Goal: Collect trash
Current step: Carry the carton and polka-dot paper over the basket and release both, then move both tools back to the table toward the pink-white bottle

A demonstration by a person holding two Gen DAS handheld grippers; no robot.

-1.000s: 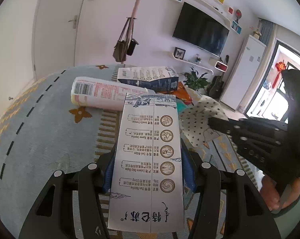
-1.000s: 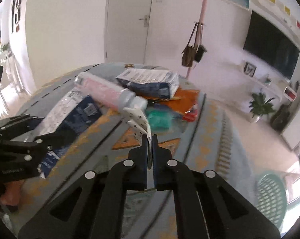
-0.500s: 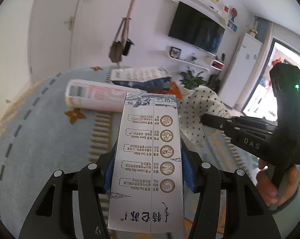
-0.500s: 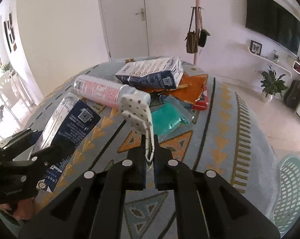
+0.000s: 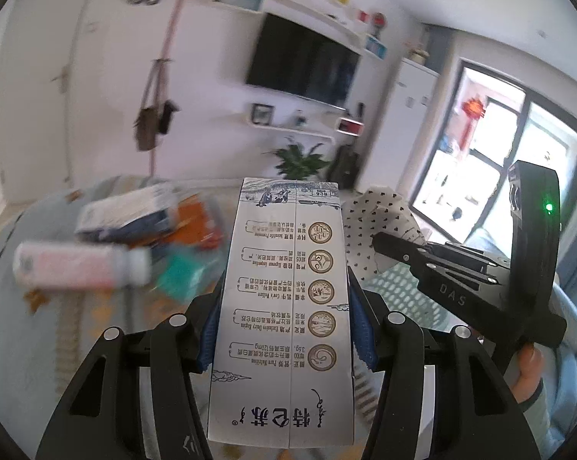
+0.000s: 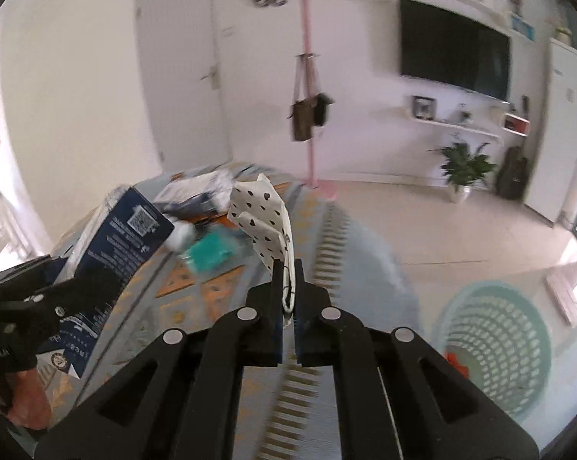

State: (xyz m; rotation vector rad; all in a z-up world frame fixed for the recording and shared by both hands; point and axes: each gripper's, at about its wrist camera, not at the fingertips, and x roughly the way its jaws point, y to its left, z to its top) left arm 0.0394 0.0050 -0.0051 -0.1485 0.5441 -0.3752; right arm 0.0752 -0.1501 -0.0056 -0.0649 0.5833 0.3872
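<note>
My left gripper (image 5: 284,303) is shut on a tall white and blue milk carton (image 5: 284,306), held upright between its blue pads. The same carton (image 6: 123,245) shows at the left of the right wrist view. My right gripper (image 6: 287,272) is shut on a white paper bag with black spots (image 6: 261,211), which sticks up from the closed fingers. In the left wrist view that bag (image 5: 369,222) hangs at the tip of the right gripper (image 5: 380,239). A mint plastic basket (image 6: 495,345) stands on the floor at lower right, with something red inside.
On the patterned tablecloth (image 6: 227,280) lie a pink bottle (image 5: 77,270), a blue and white carton (image 5: 127,214), a teal wrapper (image 5: 181,276) and orange wrappers. A pink coat stand (image 6: 307,115) with bags and a potted plant (image 6: 461,172) stand beyond the table.
Both grippers have swung to the right and risen, each still holding its item. The pile of trash has slid left and the mint basket now looms larger in the right wrist view.
</note>
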